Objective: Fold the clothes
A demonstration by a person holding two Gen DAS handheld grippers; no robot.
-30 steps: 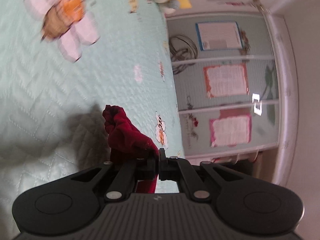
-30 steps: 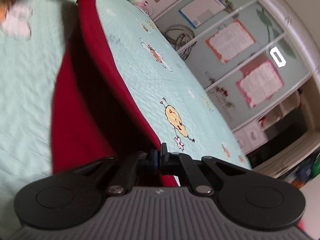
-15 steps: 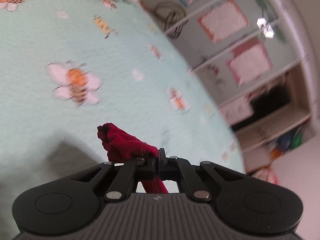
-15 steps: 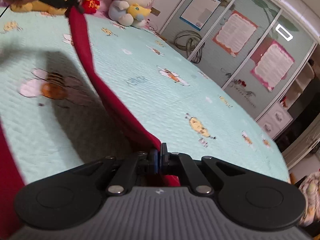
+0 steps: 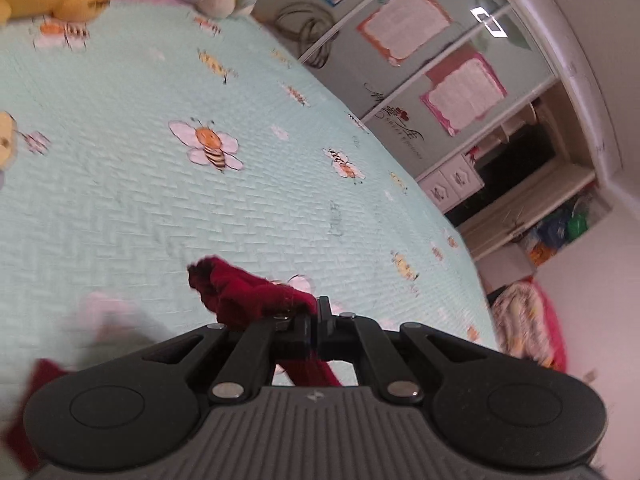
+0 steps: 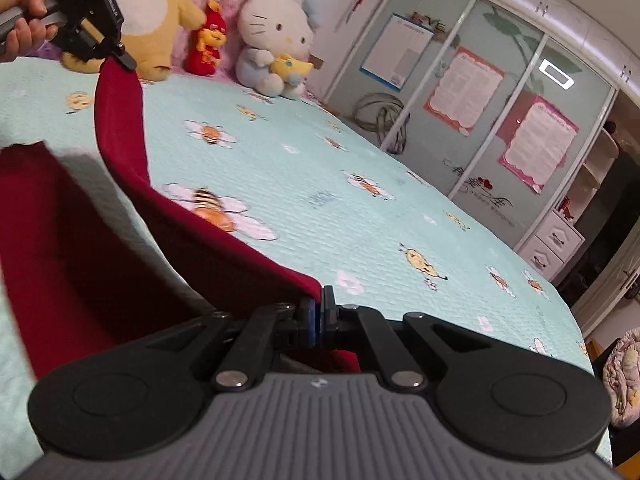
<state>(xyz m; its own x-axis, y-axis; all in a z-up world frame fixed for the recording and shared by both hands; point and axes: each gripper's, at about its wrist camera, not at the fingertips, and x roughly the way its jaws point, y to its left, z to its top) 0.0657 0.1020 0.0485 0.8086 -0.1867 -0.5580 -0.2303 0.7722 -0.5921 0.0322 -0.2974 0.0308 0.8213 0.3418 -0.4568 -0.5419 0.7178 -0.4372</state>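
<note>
Dark red garment point(image 6: 120, 208): held raised over bee-print quilted bedspread point(image 6: 320, 184), stretched between left gripper point(image 6: 120, 56) and right gripper point(image 6: 319, 304), both clamped on its edge. Wardrobe door posters point(image 6: 464, 88): writing illegible.

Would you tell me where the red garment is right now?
In the right wrist view, the red garment hangs stretched above the bedspread, between the left gripper and right gripper.

The bedspread point(image 6: 360, 168) lies open mid-frame; soft toys point(image 6: 276, 40) crowd its upper left, and wardrobe doors point(image 6: 480, 92) close the right.
</note>
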